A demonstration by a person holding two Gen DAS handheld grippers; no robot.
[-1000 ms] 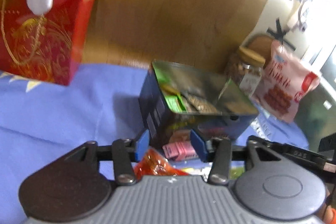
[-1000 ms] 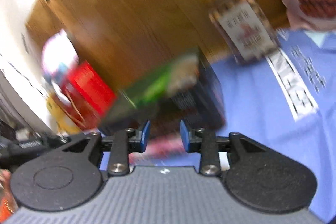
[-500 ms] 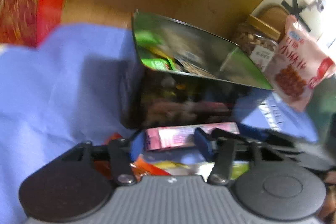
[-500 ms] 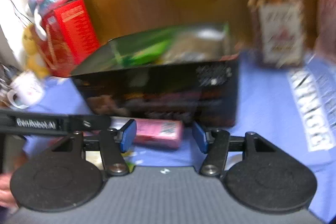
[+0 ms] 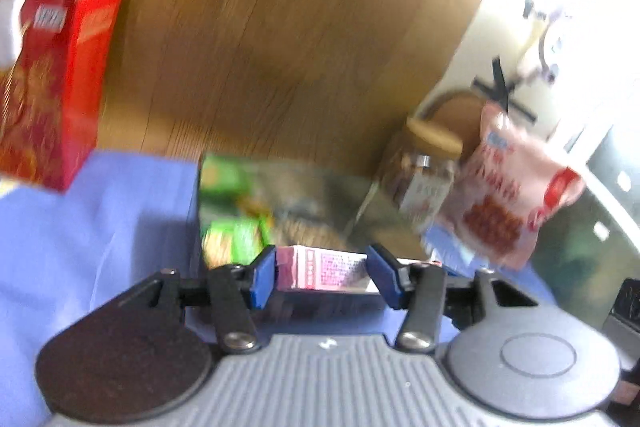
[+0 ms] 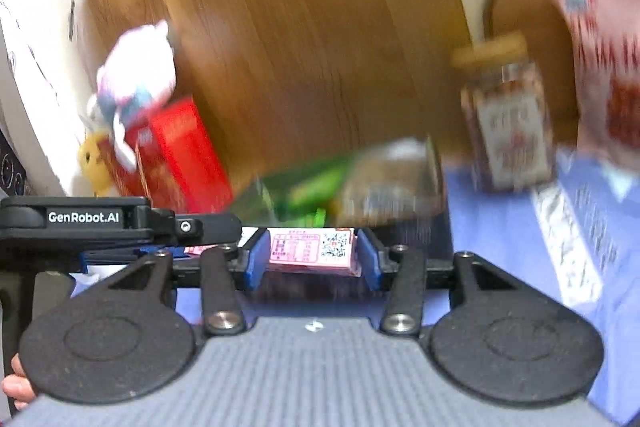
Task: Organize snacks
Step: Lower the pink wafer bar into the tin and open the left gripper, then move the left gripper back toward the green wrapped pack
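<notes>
A pink snack box (image 5: 326, 267) sits between the blue pads of my left gripper (image 5: 322, 277). The same pink box (image 6: 311, 251) is also held between the pads of my right gripper (image 6: 310, 261). Both grippers hold it lifted, just in front of the dark open tin (image 5: 280, 199) that contains green snack packets (image 5: 232, 235). The tin also shows in the right wrist view (image 6: 360, 187), blurred. The left gripper's body (image 6: 80, 223) shows at the left of the right wrist view.
A red gift box (image 5: 52, 87) with a plush toy (image 6: 136, 79) on top stands back left. A glass jar with a wooden lid (image 5: 424, 175) and a pink snack bag (image 5: 516, 195) stand right of the tin. A blue cloth (image 5: 80, 227) covers the table.
The pink box lay on the cloth in front of the tin; both grippers have closed on it and lifted it to the tin's rim height. Both views are blurred by motion.
</notes>
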